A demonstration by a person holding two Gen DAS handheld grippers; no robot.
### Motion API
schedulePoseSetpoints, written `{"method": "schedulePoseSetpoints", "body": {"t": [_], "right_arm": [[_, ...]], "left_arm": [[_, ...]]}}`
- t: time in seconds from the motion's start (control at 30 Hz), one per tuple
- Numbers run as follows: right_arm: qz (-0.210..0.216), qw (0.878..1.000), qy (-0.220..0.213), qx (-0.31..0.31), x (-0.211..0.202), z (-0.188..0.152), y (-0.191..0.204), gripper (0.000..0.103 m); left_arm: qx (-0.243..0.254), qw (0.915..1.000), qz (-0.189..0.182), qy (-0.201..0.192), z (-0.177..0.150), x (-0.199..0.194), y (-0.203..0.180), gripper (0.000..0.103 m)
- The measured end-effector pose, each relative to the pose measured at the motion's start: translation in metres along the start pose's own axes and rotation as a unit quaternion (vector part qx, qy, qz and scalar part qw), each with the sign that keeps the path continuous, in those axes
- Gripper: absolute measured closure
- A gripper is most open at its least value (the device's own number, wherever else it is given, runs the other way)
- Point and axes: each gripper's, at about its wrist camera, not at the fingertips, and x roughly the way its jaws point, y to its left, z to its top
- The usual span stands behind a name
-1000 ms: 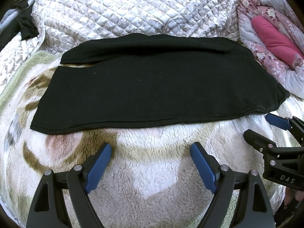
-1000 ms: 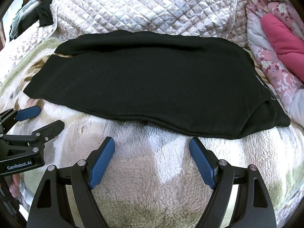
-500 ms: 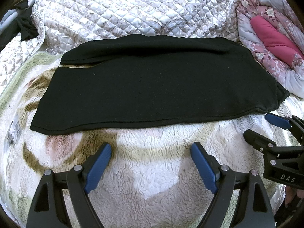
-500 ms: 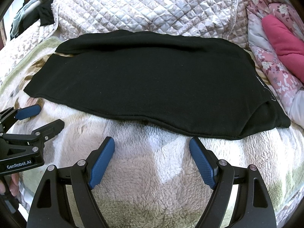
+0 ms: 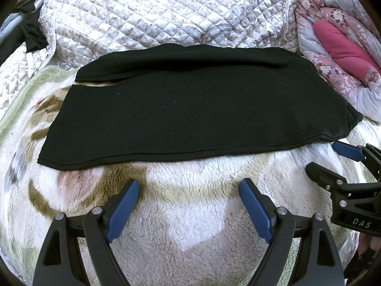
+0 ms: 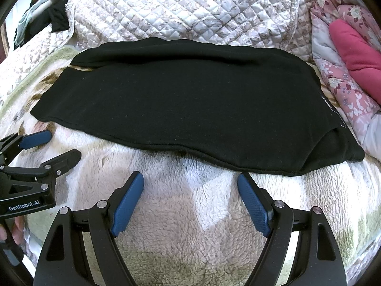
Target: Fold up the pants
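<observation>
Black pants lie flat across a fluffy blanket, one leg laid over the other, leg ends to the left and waist to the right. My left gripper is open just short of the pants' near edge, nothing between its blue pads. My right gripper is open too, empty, close to the near hem. Each gripper shows in the other's view: the right gripper at the right edge near the waist corner, the left gripper at the left edge near the leg ends.
The fluffy patterned blanket covers the bed near me. A quilted grey-white bedspread is bunched behind the pants. A pink floral quilt lies at the right. Dark clothes hang at the far left.
</observation>
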Motion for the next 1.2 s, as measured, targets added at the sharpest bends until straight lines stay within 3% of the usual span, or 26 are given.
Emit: {"method": "schedulePoseSetpoints", "body": {"t": [0.43, 0.6, 0.73, 0.9, 1.03, 1.2], "right_arm": [[0.011, 1.000, 0.004, 0.000, -0.001, 0.000, -0.002, 0.022], [0.050, 0.998, -0.012, 0.027, -0.009, 0.000, -0.017, 0.022], [0.068, 0.995, -0.028, 0.066, -0.019, 0.001, -0.041, 0.022], [0.063, 0.985, -0.044, 0.156, -0.034, 0.001, -0.092, 0.022], [0.076, 0.966, -0.036, 0.243, -0.028, 0.001, -0.128, 0.022], [0.081, 0.963, -0.040, 0.253, -0.017, 0.018, -0.135, 0.022]], "left_arm": [[0.003, 1.0000, -0.004, -0.003, 0.000, -0.001, -0.002, 0.014], [-0.008, 0.9996, -0.022, -0.013, 0.000, -0.007, 0.006, 0.015], [-0.043, 0.9980, -0.021, -0.041, 0.002, -0.020, 0.028, 0.015], [-0.110, 0.9928, -0.017, -0.044, 0.000, -0.020, 0.068, 0.015], [-0.183, 0.9825, -0.030, -0.015, -0.006, -0.005, 0.105, 0.017], [-0.231, 0.9710, -0.056, -0.022, -0.001, 0.004, 0.124, 0.017]]}}
